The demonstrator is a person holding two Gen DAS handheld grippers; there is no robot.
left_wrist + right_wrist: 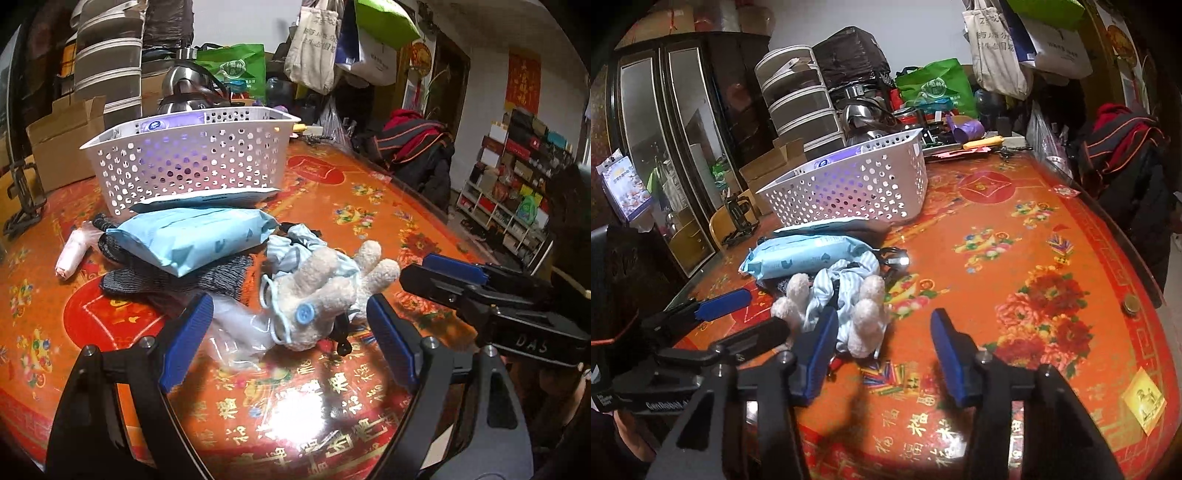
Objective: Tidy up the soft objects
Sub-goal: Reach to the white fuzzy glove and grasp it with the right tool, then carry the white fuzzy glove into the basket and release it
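While both pairs of tongs hang over the red table (369,206), neither has hold of anything: the left gripper (291,334) stands wide apart with the fluffy glove (325,291) just ahead of its pads, and the right gripper (882,349) is partly open, its jaws bare over the tablecloth.

The soft things lie in a loose heap at twelve o'clock from both tools, in front of the white basket (192,162), which sits further off at eleven. The glove lies tangled with a blue striped cloth (827,288) and a face mask loop (267,295). I judge it light, limp and squashy; it will sag and may drag the cloth along, so a pinch across the cuff near the blue button (304,314) looks safest. The blue wipes pack (192,236) is slick-wrapped and heavier, and would want a grip across its short side.

The left view alone shows the dark knit glove (177,277) under the pack, a pink roll (74,251) at ten o'clock and a clear plastic film (236,328) near the left pad. The right view alone shows a small lit black gadget (897,260) behind the heap at one o'clock.
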